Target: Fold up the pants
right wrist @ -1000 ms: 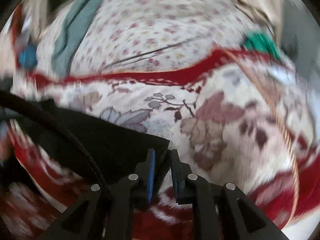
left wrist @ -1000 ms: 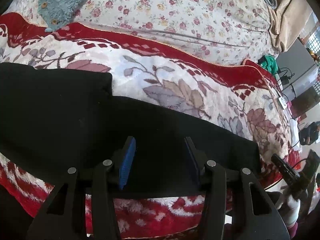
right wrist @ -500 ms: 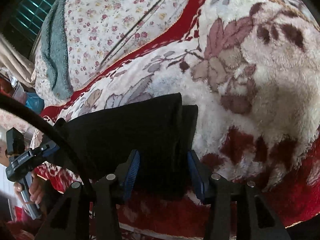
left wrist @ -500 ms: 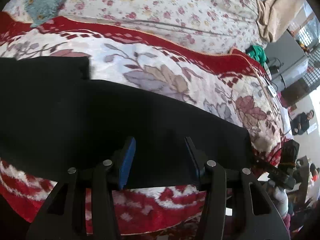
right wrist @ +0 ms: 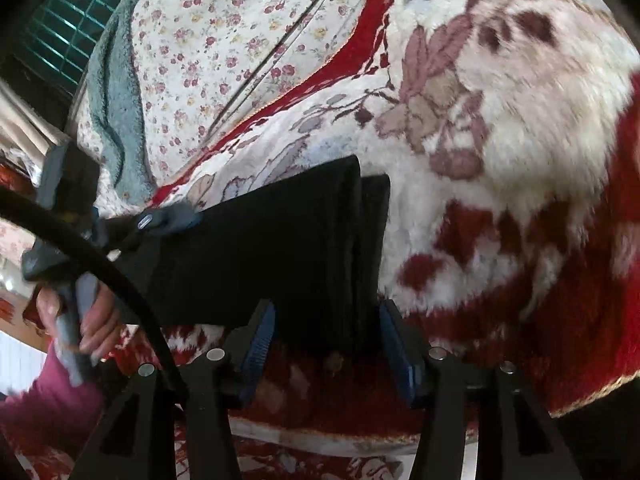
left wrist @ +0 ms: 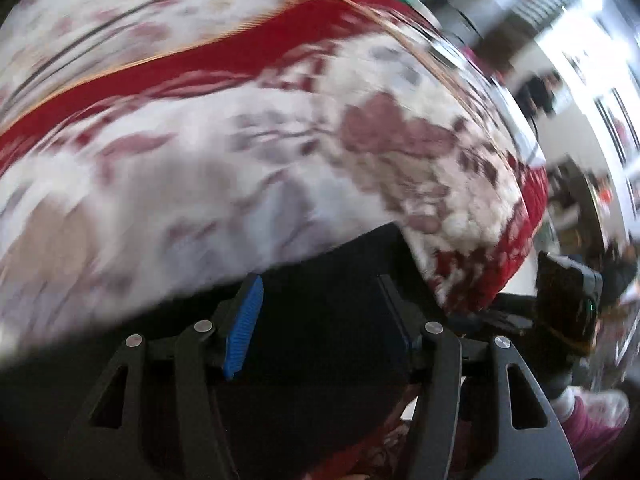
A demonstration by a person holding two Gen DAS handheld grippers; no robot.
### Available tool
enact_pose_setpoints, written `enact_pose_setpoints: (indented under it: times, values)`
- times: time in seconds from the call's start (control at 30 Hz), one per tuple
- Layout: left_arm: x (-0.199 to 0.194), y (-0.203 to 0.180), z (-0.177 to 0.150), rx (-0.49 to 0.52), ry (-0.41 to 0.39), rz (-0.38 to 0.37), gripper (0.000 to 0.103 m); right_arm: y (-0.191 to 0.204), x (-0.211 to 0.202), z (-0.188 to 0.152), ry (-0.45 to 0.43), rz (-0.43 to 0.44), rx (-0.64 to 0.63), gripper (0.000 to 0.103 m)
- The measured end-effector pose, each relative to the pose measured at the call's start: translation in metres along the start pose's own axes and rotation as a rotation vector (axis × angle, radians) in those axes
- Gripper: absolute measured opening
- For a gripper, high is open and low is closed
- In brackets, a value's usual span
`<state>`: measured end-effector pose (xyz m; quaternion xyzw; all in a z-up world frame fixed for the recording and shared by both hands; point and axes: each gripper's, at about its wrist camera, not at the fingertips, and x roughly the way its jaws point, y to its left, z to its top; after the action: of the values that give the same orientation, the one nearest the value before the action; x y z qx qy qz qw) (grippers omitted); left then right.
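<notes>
Both views have shifted since half a second ago: the left wrist view has swung hard toward the pants' end and smeared into blur, and the right gripper (right wrist: 326, 340) has drawn a little closer to the dark cloth.

Black pants (right wrist: 272, 248) lie as a long band near the front edge of the bed, on the red and white floral blanket (right wrist: 520, 168). Their end shows two offset layers, one edge peeking out past the other. The right gripper's jaws stand spread, straddling that end close above the blanket, with nothing pinched. The left gripper (left wrist: 320, 312) also has its jaws spread, hovering over the pants (left wrist: 320, 344), the cloth filling the space below them. From the right wrist view the left gripper (right wrist: 168, 220) sits at the far end of the band, in the person's left hand (right wrist: 84, 320).

Several things could go wrong from here. With the layers offset, the right jaws may close on only the top one, so the lower layer stays behind and the fold comes apart. The plush blanket could be nipped along with the cloth and drag upward. The left side is moving fast, judging by the blur, and may catch the pants off the intended spot, skewing the fold. A black cable (right wrist: 100, 264) crossing the right wrist view could snag.
</notes>
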<state>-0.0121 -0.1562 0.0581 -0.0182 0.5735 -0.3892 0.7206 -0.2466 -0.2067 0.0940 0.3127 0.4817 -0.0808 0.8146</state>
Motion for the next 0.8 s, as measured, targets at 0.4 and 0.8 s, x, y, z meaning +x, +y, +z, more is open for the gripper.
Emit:
enact_pose_setpoints:
  times: [0.4, 0.8]
  values:
    - [0.074, -0.045, 0.039, 0.349, 0.242, -0.072, 0.057, -0.017, -0.002, -0.012, -0.073, 0.151, 0.0, 0.059]
    - [0.093, -0.071, 0.031, 0.551, 0.316, -0.124, 0.087, -0.017, -0.006, -0.019, -0.04, 0.157, 0.001, 0.06]
